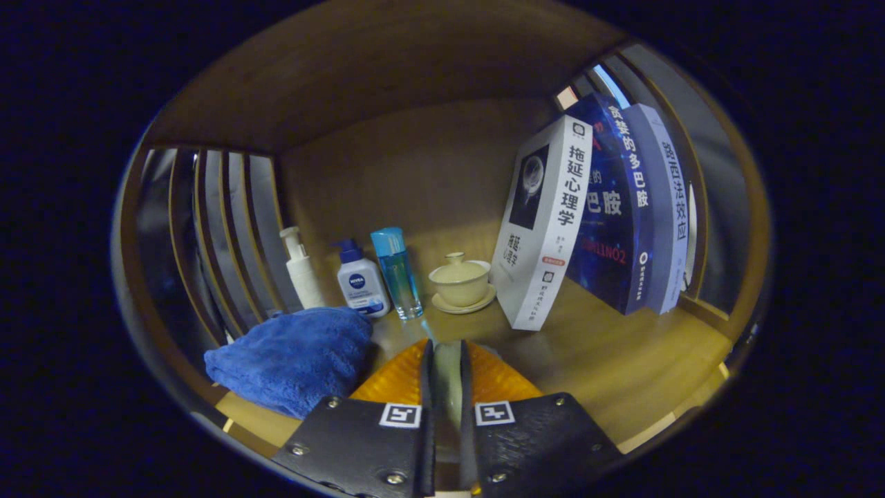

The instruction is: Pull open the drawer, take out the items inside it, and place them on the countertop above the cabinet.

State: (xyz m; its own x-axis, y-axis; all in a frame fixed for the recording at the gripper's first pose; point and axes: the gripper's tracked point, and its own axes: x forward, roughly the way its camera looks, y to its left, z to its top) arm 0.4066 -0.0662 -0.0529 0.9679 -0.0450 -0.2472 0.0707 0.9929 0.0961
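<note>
The single gripper view rides just behind the gripper (446,373) and looks forward along its nearly closed fingers into a wooden shelf bay, from about countertop (594,353) height. It sits close: a blue towel (294,360) lies just beside the fingers, bottles, a lidded cup (460,279) and leaning books (594,214) beyond. The fisheye probably exaggerates the slatted side walls' curve.

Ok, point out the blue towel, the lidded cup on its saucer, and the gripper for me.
blue towel (294,360): gripper view, middle of the folded cloth.
lidded cup (460,282): gripper view, bowl's side wall.
gripper (447,373): gripper view, narrow gap between the fingertips.
</note>
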